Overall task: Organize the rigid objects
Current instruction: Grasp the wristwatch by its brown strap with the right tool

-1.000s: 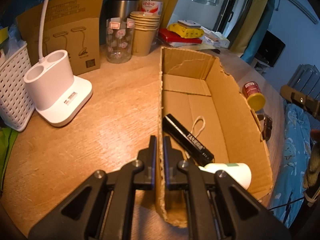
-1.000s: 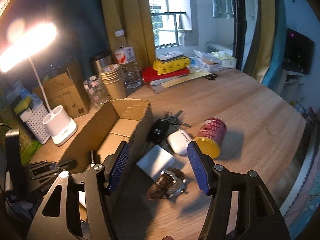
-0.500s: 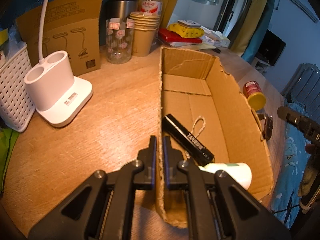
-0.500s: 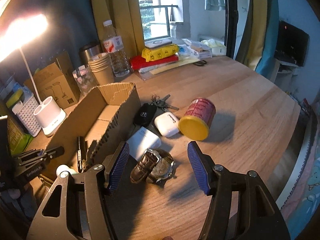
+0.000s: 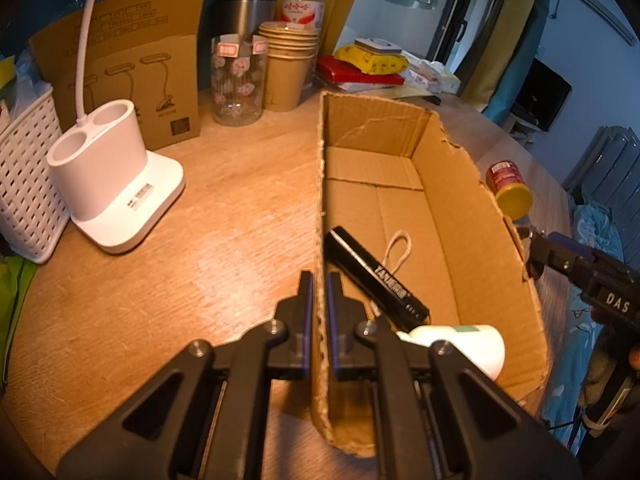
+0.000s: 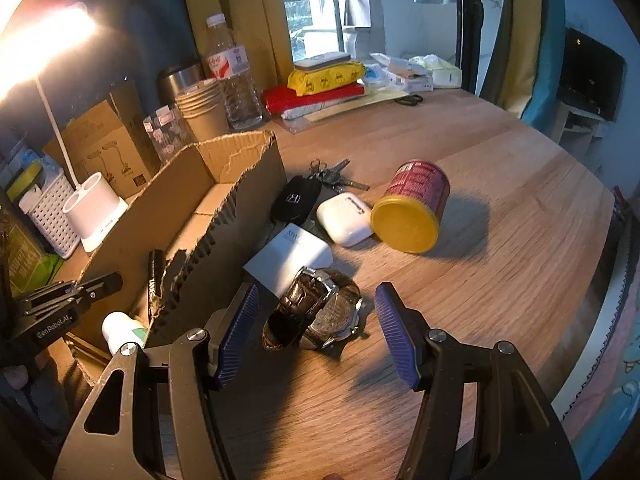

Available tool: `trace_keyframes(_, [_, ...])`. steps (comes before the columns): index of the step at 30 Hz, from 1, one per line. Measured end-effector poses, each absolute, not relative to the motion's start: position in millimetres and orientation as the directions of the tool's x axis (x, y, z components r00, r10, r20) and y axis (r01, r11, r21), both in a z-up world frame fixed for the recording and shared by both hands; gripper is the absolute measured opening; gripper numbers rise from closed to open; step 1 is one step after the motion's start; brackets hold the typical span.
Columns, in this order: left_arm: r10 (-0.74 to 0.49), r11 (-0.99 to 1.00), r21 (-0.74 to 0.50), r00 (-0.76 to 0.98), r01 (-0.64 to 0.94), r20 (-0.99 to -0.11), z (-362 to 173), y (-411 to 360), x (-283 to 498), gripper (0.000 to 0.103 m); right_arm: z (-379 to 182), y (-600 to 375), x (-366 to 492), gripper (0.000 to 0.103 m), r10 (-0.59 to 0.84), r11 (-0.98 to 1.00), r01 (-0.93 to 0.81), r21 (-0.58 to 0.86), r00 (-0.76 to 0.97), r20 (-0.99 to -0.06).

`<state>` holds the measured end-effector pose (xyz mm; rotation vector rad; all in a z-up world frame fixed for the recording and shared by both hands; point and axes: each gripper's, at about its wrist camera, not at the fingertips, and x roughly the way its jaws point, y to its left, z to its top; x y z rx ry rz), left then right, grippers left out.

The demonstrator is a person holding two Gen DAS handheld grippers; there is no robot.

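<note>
My left gripper (image 5: 319,280) is shut on the near left wall of an open cardboard box (image 5: 448,216). Inside the box lie a black flashlight (image 5: 376,280) with a cord and a white tube (image 5: 460,342). My right gripper (image 6: 316,300) is open and empty, its blue pads either side of a brown-strapped wristwatch (image 6: 316,308) on the wooden table, just right of the box (image 6: 224,216). Behind the watch lie a white card box (image 6: 290,260), a black car key (image 6: 296,200) with keys, a white earbud case (image 6: 346,218) and a red can with a yellow lid (image 6: 412,208), which also shows in the left wrist view (image 5: 508,184).
A white lamp base (image 5: 112,184), white basket (image 5: 24,192), brown lamp carton (image 5: 132,68), glass jar (image 5: 238,80), paper cups (image 5: 288,64), steel flask and water bottle (image 6: 234,76) stand along the back left. Books and packets (image 6: 324,88) lie at the far edge.
My right gripper has moved forward and down over the watch, which now sits between its open pads. My left gripper has kept its hold on the box wall.
</note>
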<state>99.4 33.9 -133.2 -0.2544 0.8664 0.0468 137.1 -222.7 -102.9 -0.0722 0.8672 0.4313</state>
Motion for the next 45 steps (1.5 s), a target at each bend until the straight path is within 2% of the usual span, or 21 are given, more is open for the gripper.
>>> trace_keyframes(18, [-0.061,0.969,-0.202,0.648,-0.145,-0.759,-134,34,99,0.006,-122,-216,144,0.064,0.32,0.909,-0.405,0.094,0.537,-0.781])
trace_keyframes(23, [-0.059,0.969,-0.199,0.649,-0.144,-0.758,-133,34,98,0.006,-122,-214,141,0.05,0.326,0.903,-0.42,0.087,0.541,-0.775])
trace_keyframes(27, [-0.059,0.97,-0.198,0.649,-0.144,-0.759,-133,34,98,0.006,-118,-211,137,0.027,0.33,0.895,-0.441,0.071,0.547,-0.769])
trace_keyframes(31, [-0.057,0.971,-0.195,0.649,-0.142,-0.759,-132,33,98,0.006,-118,-212,136,0.024,0.328,0.895,-0.44,0.068,0.549,-0.768])
trace_keyframes(45, [-0.055,0.972,-0.188,0.646,-0.139,-0.761,-133,30,98,0.006,-102,-217,128,0.022,0.333,0.898,-0.436,0.057,0.59,-0.735])
